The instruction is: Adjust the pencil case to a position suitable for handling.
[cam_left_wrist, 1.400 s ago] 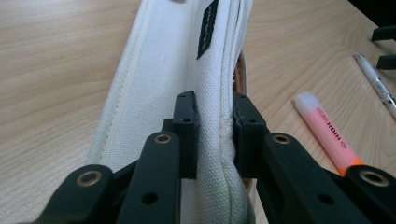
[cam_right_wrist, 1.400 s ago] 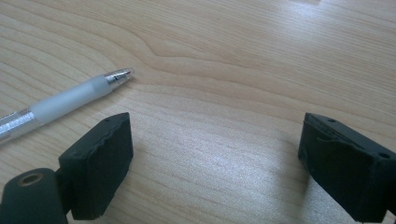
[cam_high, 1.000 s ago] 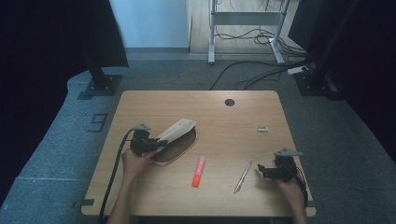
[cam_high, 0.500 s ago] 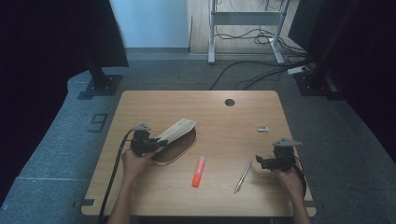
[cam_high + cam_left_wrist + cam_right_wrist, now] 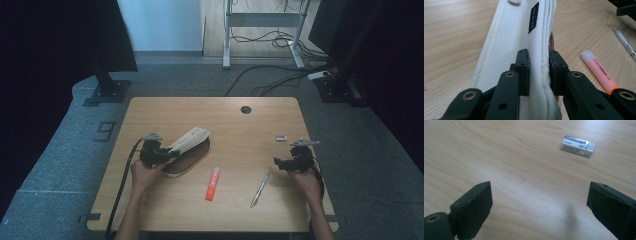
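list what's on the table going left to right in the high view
left gripper → white pencil case → orange highlighter → pen → right gripper; the small eraser sits just beyond it.

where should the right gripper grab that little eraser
Grip the eraser across its two long sides, over the sleeved middle, coming straight down from above. It lies flat on the table with open wood all round, and its narrow width fits easily between the open jaws of the right gripper.
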